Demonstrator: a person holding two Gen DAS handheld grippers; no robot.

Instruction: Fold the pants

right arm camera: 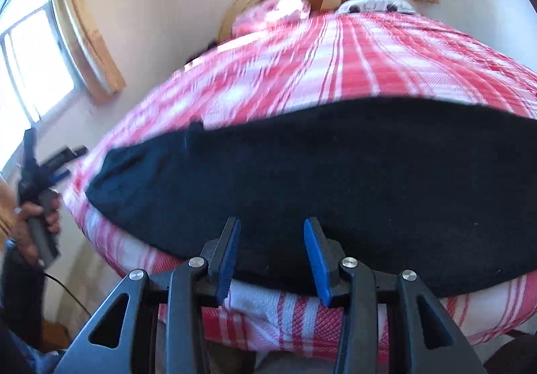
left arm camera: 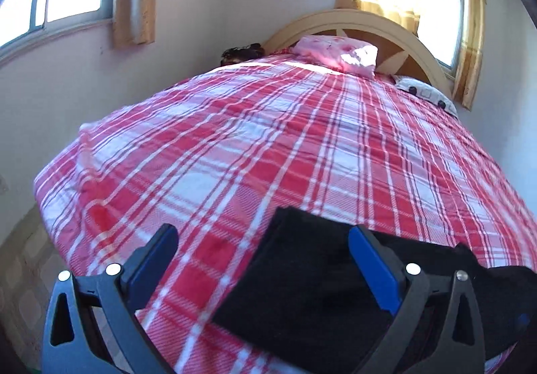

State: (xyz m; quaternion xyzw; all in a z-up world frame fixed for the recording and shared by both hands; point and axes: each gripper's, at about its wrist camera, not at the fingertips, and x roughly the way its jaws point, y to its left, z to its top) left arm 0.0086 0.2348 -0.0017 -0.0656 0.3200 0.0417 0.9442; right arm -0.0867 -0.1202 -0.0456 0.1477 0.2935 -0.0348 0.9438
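Blue-padded fingers of the right gripper (right arm camera: pixel 272 260) sit nearest the lens, spread with a clear gap and pinching nothing; their tips hang just over the near edge of the black pants (right arm camera: pixel 319 179).

The bed (left arm camera: pixel 255 145), under its red-and-white plaid cover, is the largest thing in view. The pants lie flat on it close to the foot edge. Their long axis runs across the bed, parallel to that edge. In the right wrist view one narrow end points left, toward the left gripper (left arm camera: pixel 265 270); which end is the waist I cannot tell. That gripper's jaws also stand wide apart, empty, straddling the narrow end's corner.

Risks, as I judge them: the pants lie so near the mattress edge that a pull toward the person could drag them off. A pinch taken too deep may catch the plaid cover along with the cloth, and the dark fabric hides how many layers lie there, so a pinch could lift one layer only and skew the fold.
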